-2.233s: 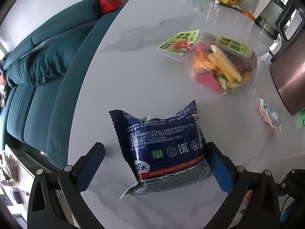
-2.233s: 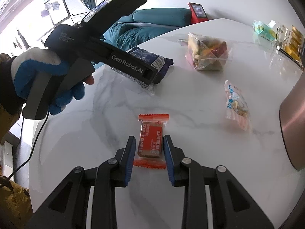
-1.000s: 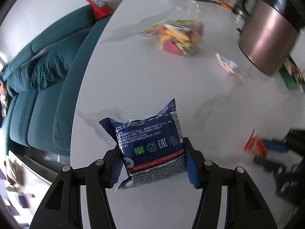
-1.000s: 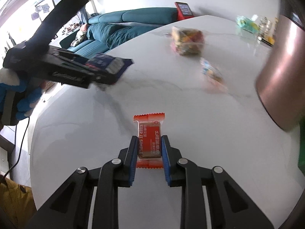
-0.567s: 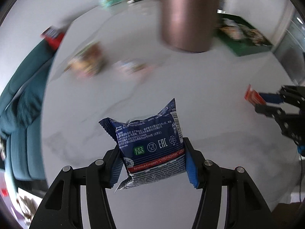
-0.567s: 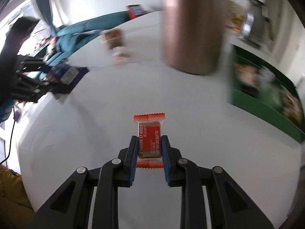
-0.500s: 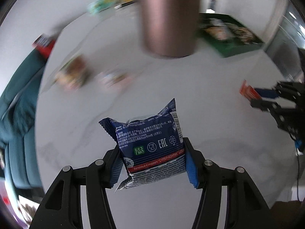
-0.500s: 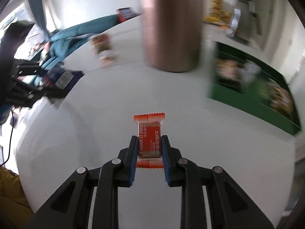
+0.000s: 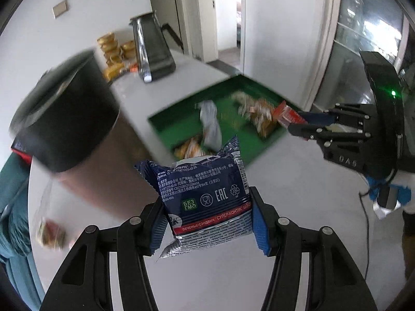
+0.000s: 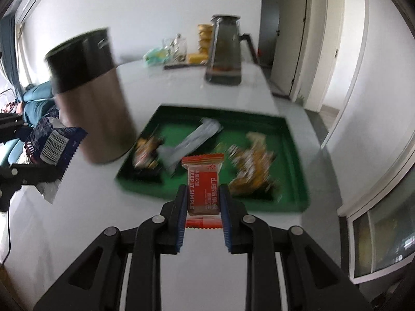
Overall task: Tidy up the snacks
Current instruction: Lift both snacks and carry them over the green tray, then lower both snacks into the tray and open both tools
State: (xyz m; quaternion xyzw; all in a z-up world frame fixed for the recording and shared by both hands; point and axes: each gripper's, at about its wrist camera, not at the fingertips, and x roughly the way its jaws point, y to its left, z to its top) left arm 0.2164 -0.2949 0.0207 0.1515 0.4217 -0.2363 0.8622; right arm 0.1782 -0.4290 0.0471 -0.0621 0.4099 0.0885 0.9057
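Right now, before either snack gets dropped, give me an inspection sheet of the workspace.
Surface: white table, bare near the grippers.
Job's things: green tray already holds several snack packs, blurred; dark blue cookie pack and orange snack bar both held in the air, short of the tray.
Clutter: copper bin with a black top beside the tray; dark jug, gold packets at the far end; a blurred bagged snack at the left edge.
Grippers: left gripper clamps the cookie pack; right gripper clamps the bar.
Cables: thin black cable under the right hand.
Surroundings: teal sofa, white walls, open doorway.
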